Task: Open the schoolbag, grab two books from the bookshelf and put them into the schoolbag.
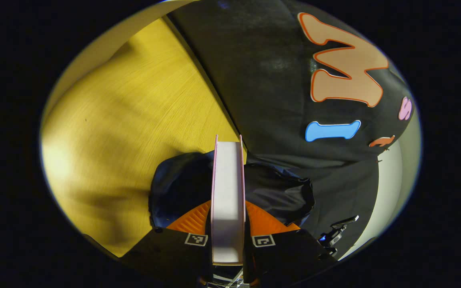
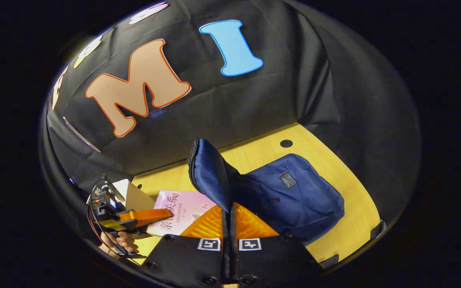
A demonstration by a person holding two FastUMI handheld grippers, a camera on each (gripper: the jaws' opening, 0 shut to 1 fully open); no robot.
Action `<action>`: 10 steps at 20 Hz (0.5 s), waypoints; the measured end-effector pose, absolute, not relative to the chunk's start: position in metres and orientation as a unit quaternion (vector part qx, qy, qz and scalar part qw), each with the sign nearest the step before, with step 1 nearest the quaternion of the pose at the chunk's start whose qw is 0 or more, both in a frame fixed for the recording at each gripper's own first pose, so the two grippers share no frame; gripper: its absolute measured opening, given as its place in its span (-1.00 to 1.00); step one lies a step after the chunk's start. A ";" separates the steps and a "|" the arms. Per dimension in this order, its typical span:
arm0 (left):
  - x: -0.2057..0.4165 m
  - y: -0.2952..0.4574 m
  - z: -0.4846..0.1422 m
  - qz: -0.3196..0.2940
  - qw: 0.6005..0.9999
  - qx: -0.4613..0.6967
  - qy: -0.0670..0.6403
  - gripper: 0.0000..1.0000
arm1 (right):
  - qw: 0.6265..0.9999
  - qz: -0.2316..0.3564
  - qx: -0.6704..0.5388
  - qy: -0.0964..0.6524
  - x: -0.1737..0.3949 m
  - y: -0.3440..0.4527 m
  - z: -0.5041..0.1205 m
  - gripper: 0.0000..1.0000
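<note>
One book (image 1: 227, 200) is clamped edge-on between the fingers of the left hand-held gripper (image 1: 228, 236), held above the schoolbag (image 2: 294, 196). The right hand-held gripper (image 2: 229, 236) is clenched on the schoolbag's flap (image 2: 210, 176), lifting it upright (its zipper edge faces away from the bag body). Keep the flap raised, align the book with the opening beside the flap, then lower it. The schoolbag rests on the counter (image 2: 334, 160); its contents cannot be seen.
</note>
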State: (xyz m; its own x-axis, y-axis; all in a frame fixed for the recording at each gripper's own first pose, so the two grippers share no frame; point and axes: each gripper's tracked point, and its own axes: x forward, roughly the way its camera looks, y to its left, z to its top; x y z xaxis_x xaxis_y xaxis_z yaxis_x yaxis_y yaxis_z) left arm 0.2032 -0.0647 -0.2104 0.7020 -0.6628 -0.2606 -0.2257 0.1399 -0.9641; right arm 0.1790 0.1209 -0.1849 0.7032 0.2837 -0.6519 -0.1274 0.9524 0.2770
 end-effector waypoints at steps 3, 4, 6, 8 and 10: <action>0.206 -0.084 -0.221 -0.162 0.657 -0.647 0.352 -0.49 | 0.916 0.117 0.105 0.369 0.177 0.121 -0.187 -0.94; 0.206 -0.091 -0.225 -0.163 0.652 -0.651 0.353 -0.48 | 0.916 0.119 0.103 0.370 0.176 0.121 -0.187 -0.94; 0.208 -0.104 -0.229 -0.164 0.645 -0.659 0.352 -0.48 | 0.916 0.120 0.101 0.369 0.175 0.122 -0.187 -0.94; 0.210 -0.116 -0.232 -0.164 0.638 -0.665 0.351 -0.48 | 0.917 0.122 0.099 0.366 0.174 0.123 -0.187 -0.94; 0.213 -0.126 -0.235 -0.167 0.632 -0.670 0.351 -0.48 | 0.917 0.124 0.097 0.366 0.173 0.123 -0.187 -0.94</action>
